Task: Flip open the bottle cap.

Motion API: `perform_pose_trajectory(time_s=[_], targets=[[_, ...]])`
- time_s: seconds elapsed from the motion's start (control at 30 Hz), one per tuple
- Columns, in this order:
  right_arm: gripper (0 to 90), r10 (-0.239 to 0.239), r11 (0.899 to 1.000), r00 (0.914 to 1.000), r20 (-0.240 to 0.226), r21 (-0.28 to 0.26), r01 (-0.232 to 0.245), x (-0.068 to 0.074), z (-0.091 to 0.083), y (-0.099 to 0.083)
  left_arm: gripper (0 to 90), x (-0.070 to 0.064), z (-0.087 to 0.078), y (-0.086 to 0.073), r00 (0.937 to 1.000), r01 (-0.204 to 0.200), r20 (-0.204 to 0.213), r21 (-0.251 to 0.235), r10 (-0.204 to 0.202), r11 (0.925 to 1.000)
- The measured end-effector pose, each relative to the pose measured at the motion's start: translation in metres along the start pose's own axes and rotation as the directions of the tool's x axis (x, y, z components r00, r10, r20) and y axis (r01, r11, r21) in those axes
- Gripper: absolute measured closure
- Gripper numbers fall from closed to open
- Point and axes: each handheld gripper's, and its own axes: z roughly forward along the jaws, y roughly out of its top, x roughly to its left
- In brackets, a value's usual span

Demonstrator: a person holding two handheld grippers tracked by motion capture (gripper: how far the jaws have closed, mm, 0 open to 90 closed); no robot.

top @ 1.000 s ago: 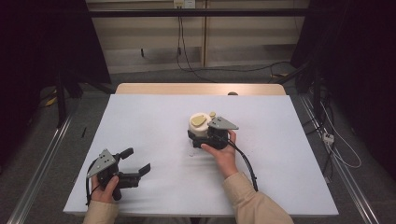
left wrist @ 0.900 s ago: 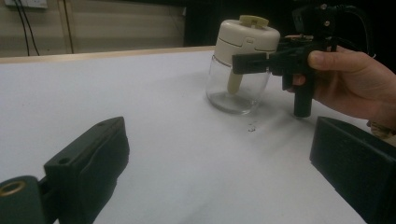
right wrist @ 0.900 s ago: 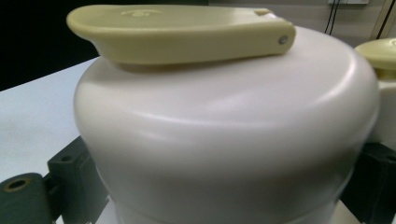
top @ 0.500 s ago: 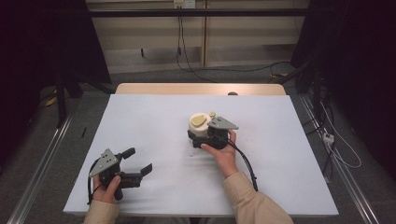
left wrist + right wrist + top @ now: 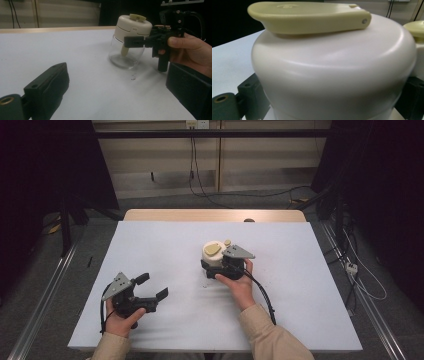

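A jar (image 5: 212, 253) with a clear glass body and a cream lid with a yellowish flap stands upright near the table's middle. My right gripper (image 5: 214, 263) is shut on the jar, one jaw on each side of it just under the lid. In the right gripper view the jar (image 5: 332, 70) bulks large between the two black jaws of that gripper (image 5: 332, 98). My left gripper (image 5: 152, 286) is open and holds nothing near the front left of the table, pointing toward the jar. The left gripper view looks past the spread jaws of my left gripper (image 5: 117, 87) at the jar (image 5: 131, 37) and the right gripper (image 5: 128, 42).
A white sheet (image 5: 165, 245) covers the table, with a wooden strip (image 5: 215, 215) at the far edge and a small dark thing (image 5: 248, 220) on it. A few crumbs (image 5: 133, 78) lie beside the jar. Metal rails and cables run along the floor on both sides.
My left gripper has edged slightly to the right and forward, still open. The right gripper and the jar have not moved.
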Motion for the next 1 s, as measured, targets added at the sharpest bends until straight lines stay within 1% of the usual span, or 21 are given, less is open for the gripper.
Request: perform_pose_trajectory(time_s=[0.07,0.2,0.33,0.43,0.5,0.63,0.67,0.8,0.93,1.0], targets=[[6.5,0.001,1.0,1.0,0.0,-0.001,-0.001,0.0,0.0,0.0,4.9,-0.001,0.004,0.002,1.0,0.005,0.005,0.009,-0.005,0.9999],[6.4,0.0,1.0,1.0,-0.001,-0.001,0.0,0.0,0.0,0.0,11.5,-0.003,0.011,0.007,0.9997,0.019,0.016,0.022,-0.019,0.9996],[6.4,-0.003,1.0,1.0,0.0,0.002,0.003,0.0,0.0,0.0,20.9,-0.007,0.015,0.013,0.9995,0.001,0.031,0.044,-0.003,0.999],[6.4,-0.005,1.0,1.0,0.002,0.001,0.005,0.0,0.0,0.0,24.1,-0.007,0.02,0.015,0.9989,0.019,0.042,0.052,-0.022,0.9984],[6.4,-0.004,1.0,1.0,0.003,0.001,0.004,0.0,0.0,0.0,26.6,-0.008,0.023,0.017,0.9984,0.025,0.048,0.06,-0.028,0.9979],[6.4,-0.006,1.0,1.0,0.003,0.003,0.006,0.0,0.0,0.0,34.6,-0.01,0.031,0.021,0.9977,0.027,0.059,0.086,-0.032,0.9959],[6.4,-0.006,1.0,1.0,0.003,0.003,0.006,0.0,0.0,0.0,35.7,-0.011,0.033,0.022,0.9974,0.033,0.061,0.09,-0.038,0.9954],[6.4,-0.007,1.0,1.0,0.003,0.003,0.006,0.0,0.0,0.0,44.9,-0.011,0.041,0.025,0.9963,0.032,0.075,0.113,-0.041,0.9931],[6.4,-0.005,1.0,1.0,0.004,0.002,0.005,0.0,0.0,0.0,53.2,-0.013,0.048,0.029,0.9962,0.018,0.082,0.119,-0.028,0.9927],[6.4,-0.007,1.0,1.0,0.003,0.003,0.007,0.0,0.0,0.0,55.2,-0.013,0.052,0.031,0.9961,0.016,0.084,0.122,-0.026,0.9924]])
